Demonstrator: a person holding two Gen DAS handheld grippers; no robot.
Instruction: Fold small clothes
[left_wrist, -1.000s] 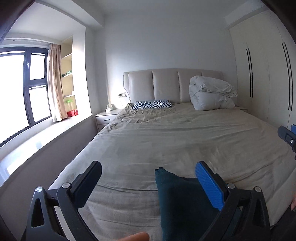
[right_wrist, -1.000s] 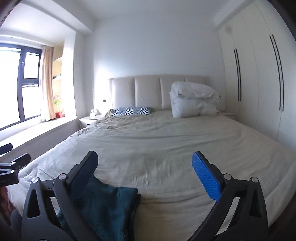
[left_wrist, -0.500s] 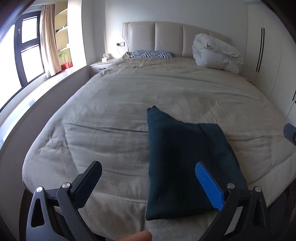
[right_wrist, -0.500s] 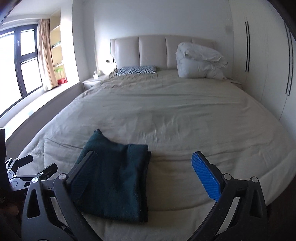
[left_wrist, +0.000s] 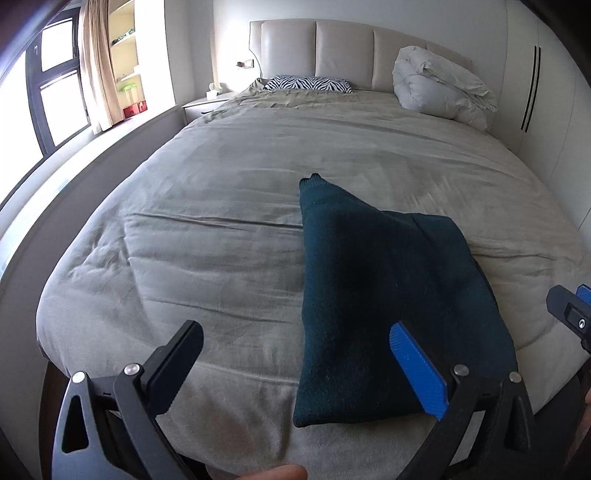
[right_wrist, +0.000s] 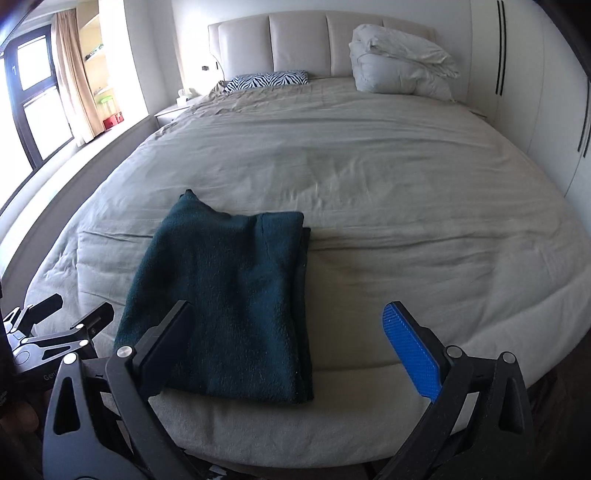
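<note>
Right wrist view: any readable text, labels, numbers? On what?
"Gen", the rest cut off: on the body of the left tool.
A faint mark like "7": on the window pane.
Red box by the window: too small to read.
Dark green garment: none.

Wide bed (left_wrist: 229, 206) under a beige cover, lightly creased, one long wrinkle running across ahead of the folded dark teal garment (left_wrist: 384, 302). Garment lying flat near the foot edge, one corner poking up toward the headboard (right_wrist: 317, 40). Far from the garment, up by the headboard, a zebra-print pillow (right_wrist: 267, 80) lying flat. Beside that pillow, also against the headboard, a bundled white duvet (right_wrist: 399, 70) heaped on the cover.
</note>
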